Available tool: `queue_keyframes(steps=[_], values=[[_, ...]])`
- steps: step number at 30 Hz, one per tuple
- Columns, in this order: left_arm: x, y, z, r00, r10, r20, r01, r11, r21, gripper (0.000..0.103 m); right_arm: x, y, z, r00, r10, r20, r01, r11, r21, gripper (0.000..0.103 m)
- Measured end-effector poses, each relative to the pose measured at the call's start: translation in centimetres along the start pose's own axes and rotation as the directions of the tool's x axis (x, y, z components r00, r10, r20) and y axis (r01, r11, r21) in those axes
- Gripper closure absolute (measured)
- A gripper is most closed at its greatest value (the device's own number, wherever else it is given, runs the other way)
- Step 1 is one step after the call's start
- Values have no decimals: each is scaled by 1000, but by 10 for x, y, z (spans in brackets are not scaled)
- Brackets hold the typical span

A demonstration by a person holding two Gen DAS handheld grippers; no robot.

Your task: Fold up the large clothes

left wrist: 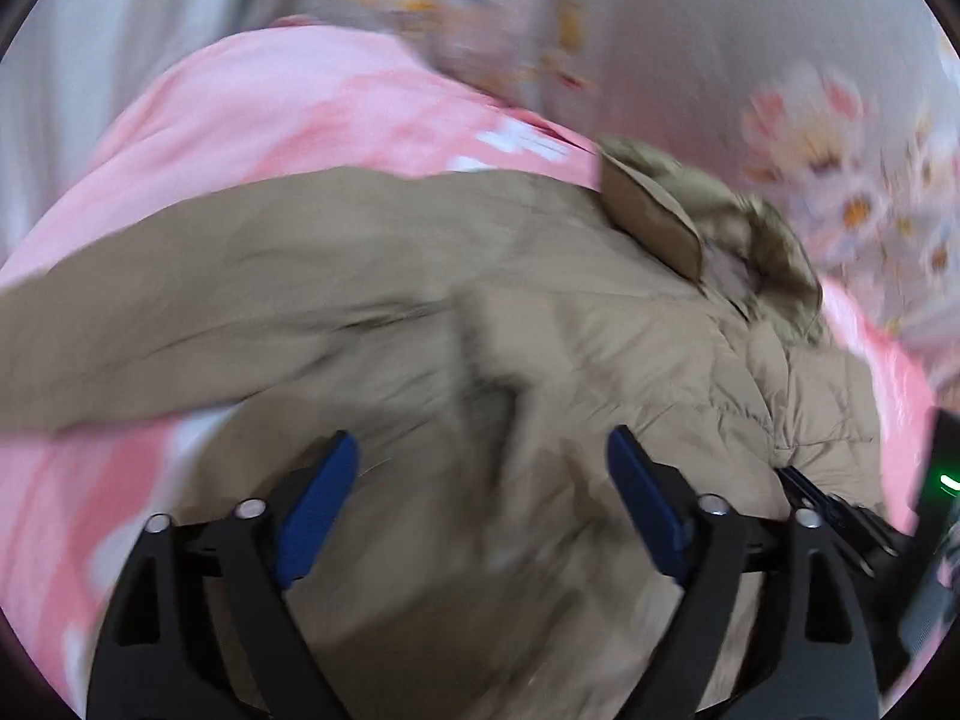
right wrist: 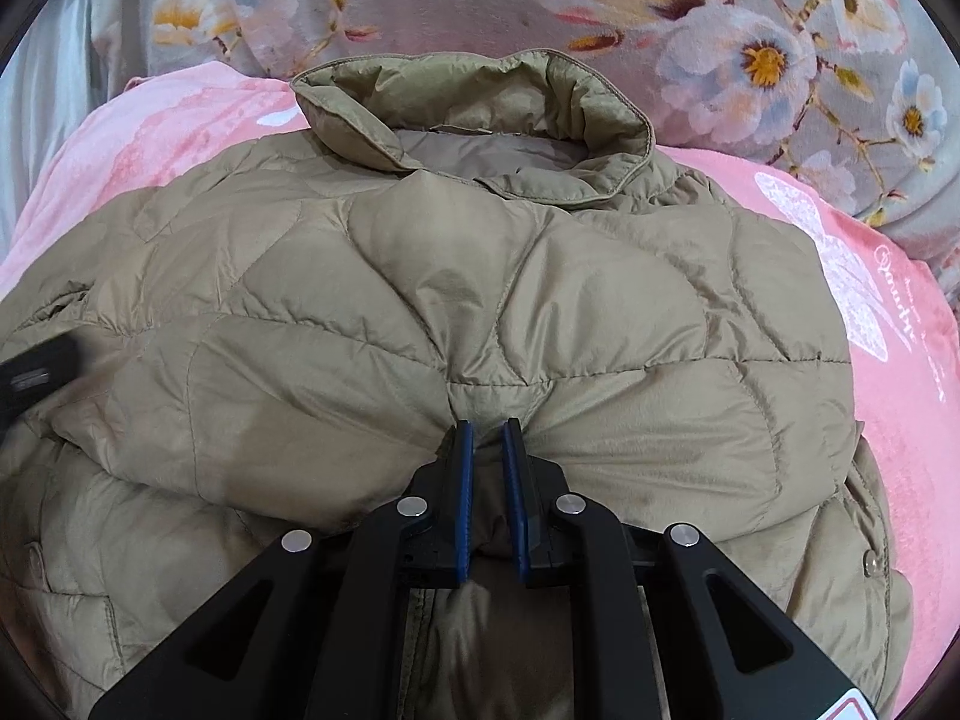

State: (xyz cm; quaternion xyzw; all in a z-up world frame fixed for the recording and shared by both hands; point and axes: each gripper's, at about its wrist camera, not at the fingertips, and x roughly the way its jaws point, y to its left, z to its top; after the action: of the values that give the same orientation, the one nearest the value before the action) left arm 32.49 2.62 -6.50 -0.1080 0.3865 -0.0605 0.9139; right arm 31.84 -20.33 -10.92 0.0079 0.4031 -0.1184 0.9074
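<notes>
A tan quilted puffer jacket (right wrist: 480, 300) lies on a pink blanket (right wrist: 888, 312), its collar (right wrist: 480, 114) at the far side. My right gripper (right wrist: 487, 429) is shut on a pinched fold of the jacket's quilted fabric near the middle. In the blurred left wrist view the same jacket (left wrist: 420, 312) spreads under my left gripper (left wrist: 483, 450), which is open and empty just above the fabric. One sleeve (left wrist: 180, 300) stretches to the left. The right gripper's black body (left wrist: 840, 516) shows at the right edge.
A grey floral blanket (right wrist: 750, 48) lies beyond the pink blanket, also in the left wrist view (left wrist: 828, 138). White bedding (left wrist: 90, 48) shows at the far left. The left gripper's black body (right wrist: 36, 372) shows at the left edge of the right wrist view.
</notes>
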Motion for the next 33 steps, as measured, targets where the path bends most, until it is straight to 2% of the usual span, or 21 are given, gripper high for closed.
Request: queue_keyframes(steps=[3, 5, 6, 8, 10, 12, 14, 16, 17, 18, 19, 20, 21, 22, 23, 24, 25, 26, 30, 33], values=[[-49, 57, -12, 998, 53, 45, -49, 995, -89, 6, -19, -4, -4, 999, -25, 24, 24, 999, 23, 87], [-71, 108, -16, 989, 138, 43, -130, 979, -154, 5, -48, -8, -16, 999, -6, 54, 3, 999, 50, 82], [-77, 132, -18, 983, 182, 31, -173, 966, -191, 5, -59, -9, -22, 998, 11, 58, -14, 998, 55, 75], [-85, 183, -21, 967, 256, -4, -247, 926, -285, 5, -85, -6, -40, 997, 36, 61, -39, 998, 56, 67], [-88, 233, -21, 954, 295, -57, -294, 877, -379, 5, -102, -1, -56, 997, 61, 56, -63, 997, 44, 64], [-87, 272, -21, 955, 282, -89, -289, 829, -478, 5, -112, 3, -73, 995, 85, 49, -87, 995, 40, 63], [-87, 299, -21, 964, 254, -74, -251, 787, -564, 5, -117, 7, -89, 995, 88, 48, -90, 995, 40, 62], [-86, 309, -18, 969, 243, -47, -222, 767, -602, 6, -118, 9, -100, 996, 74, 55, -75, 997, 32, 60], [-84, 310, -14, 967, 249, -44, -225, 764, -605, 13, -118, 10, -104, 996, 66, 59, -68, 997, 27, 58], [-81, 307, -8, 969, 247, -31, -217, 777, -592, 20, -116, 10, -108, 996, 59, 60, -61, 998, 27, 56], [-79, 304, -3, 969, 244, -30, -216, 787, -578, 39, -115, 8, -110, 996, 59, 62, -61, 998, 32, 56], [-74, 298, 4, 967, 250, -50, -236, 801, -550, 50, -114, 7, -111, 996, 63, 64, -65, 997, 41, 54], [-72, 296, 10, 963, 265, -56, -253, 809, -531, 56, -114, 6, -112, 996, 65, 66, -68, 997, 48, 53], [-73, 292, 16, 956, 288, -53, -275, 818, -505, 74, -114, 6, -113, 996, 66, 66, -69, 996, 54, 53], [-74, 280, 24, 952, 304, -42, -287, 834, -472, 85, -114, 5, -114, 996, 67, 66, -71, 996, 61, 52], [-77, 270, 31, 953, 301, -27, -280, 848, -449, 91, -114, 4, -115, 995, 70, 69, -75, 995, 67, 51], [-83, 265, 34, 960, 280, -5, -254, 864, -435, 103, -115, 3, -115, 995, 72, 71, -77, 995, 71, 51], [-89, 248, 43, 968, 250, 28, -217, 887, -408, 103, -115, 2, -115, 995, 73, 74, -79, 994, 74, 51], [-113, 179, 76, 970, 200, 137, -160, 953, -259, 103, -117, -1, -117, 994, 81, 77, -87, 992, 87, 51], [-130, 107, 97, 972, 97, 213, -72, 990, -120, 103, -120, -5, -120, 992, 97, 77, -105, 989, 105, 51]])
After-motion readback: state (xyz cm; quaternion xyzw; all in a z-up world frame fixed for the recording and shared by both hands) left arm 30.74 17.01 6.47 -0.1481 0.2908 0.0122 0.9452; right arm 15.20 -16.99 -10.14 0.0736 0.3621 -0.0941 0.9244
